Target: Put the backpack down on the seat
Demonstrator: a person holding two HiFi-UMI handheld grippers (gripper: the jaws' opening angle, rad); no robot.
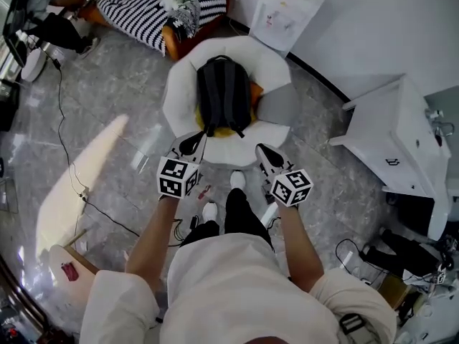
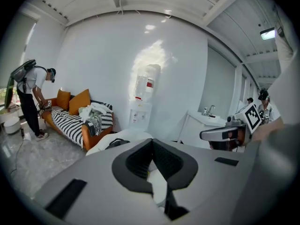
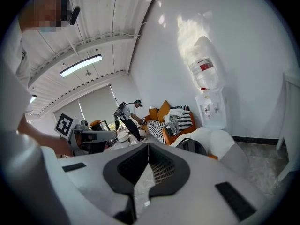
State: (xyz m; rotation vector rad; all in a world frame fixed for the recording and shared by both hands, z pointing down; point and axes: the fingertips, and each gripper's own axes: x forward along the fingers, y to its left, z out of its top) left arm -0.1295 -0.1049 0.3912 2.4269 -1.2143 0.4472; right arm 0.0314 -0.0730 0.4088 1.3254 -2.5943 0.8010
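A dark grey backpack (image 1: 224, 95) lies on the round white seat (image 1: 276, 67), over a yellow cushion. Both grippers hang in front of the seat's near edge, apart from the backpack. My left gripper (image 1: 194, 142) points at the seat's front left, jaws shut with nothing between them. My right gripper (image 1: 265, 153) is at the front right, jaws shut and empty too. In the left gripper view the backpack (image 2: 117, 143) shows just above the closed jaws, with the right gripper (image 2: 224, 134) off to the side. In the right gripper view the backpack (image 3: 190, 146) rests on the seat (image 3: 220, 142).
A striped sofa (image 1: 140, 9) with orange cushions and clothes stands behind the seat. A water dispenser (image 1: 287, 6) is at the wall. A white sink cabinet (image 1: 401, 135) is at the right. Cables (image 1: 68, 156) run over the floor at the left. Another person (image 2: 30, 97) bends by the sofa.
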